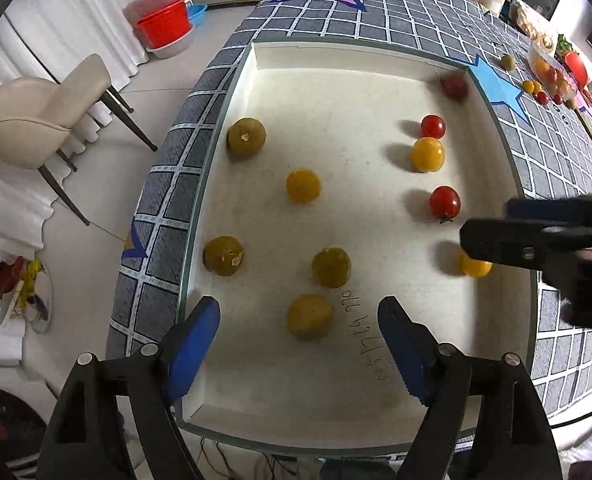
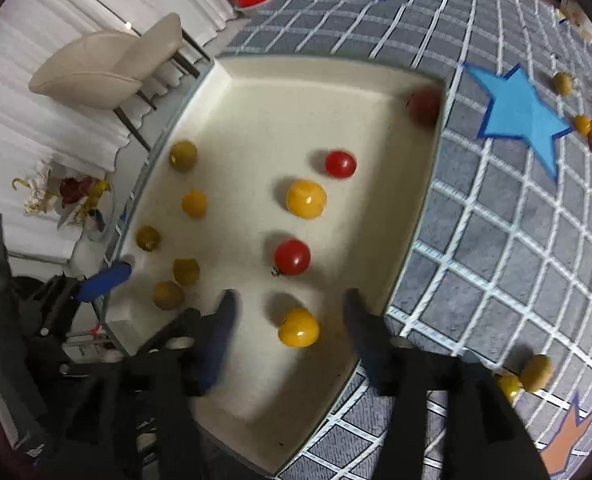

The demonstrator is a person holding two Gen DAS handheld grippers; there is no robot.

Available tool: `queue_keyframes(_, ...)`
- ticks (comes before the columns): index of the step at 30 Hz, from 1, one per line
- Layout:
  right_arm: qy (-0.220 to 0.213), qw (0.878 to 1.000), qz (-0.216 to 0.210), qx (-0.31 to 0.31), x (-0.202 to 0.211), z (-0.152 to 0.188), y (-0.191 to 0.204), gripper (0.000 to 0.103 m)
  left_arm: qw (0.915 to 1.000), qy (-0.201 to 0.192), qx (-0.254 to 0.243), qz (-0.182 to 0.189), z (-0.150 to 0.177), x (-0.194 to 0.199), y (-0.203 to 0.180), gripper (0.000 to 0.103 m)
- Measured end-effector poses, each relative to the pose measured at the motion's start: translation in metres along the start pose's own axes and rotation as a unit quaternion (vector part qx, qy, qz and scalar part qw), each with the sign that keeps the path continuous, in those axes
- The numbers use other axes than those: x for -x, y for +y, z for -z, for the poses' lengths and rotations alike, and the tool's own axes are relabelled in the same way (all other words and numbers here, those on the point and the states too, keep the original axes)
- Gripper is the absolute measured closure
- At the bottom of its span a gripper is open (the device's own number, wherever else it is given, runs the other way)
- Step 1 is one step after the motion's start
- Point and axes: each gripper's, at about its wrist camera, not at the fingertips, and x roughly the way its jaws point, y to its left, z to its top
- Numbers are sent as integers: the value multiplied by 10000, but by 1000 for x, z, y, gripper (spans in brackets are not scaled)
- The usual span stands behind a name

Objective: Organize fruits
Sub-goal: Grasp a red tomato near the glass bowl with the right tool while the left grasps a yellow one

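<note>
A yellow tomato [image 2: 298, 327] lay in the white tray [image 2: 408, 208] between my right gripper's [image 2: 288, 316] wide-spread fingers, untouched; being round, it showed no long axis. My left gripper [image 1: 299, 322] hung equally wide apart, empty, over an olive-yellow fruit [image 1: 309, 317] in the same tray

Bare tray [image 1: 336, 92] floor down the middle, olive-yellow fruits [image 1: 246, 137] left, red and yellow tomatoes [image 1: 428, 155] right
</note>
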Motion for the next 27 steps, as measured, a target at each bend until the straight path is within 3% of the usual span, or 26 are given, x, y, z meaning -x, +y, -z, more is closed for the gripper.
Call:
queue_keyframes(2,-123,9999,-75,-76,11,-1,-1,22,10000,6,-38,-9,-2,3,-1,21)
queue_keyframes(17,-332,9959,336,-774,56,19,-54,21,9988,-93,-474,51,-29,23,-27,21)
queue_keyframes(27,-387,9795,729,-1837,90,64,-134,21,9933,-414,-1025,344,-70,51,-73,21)
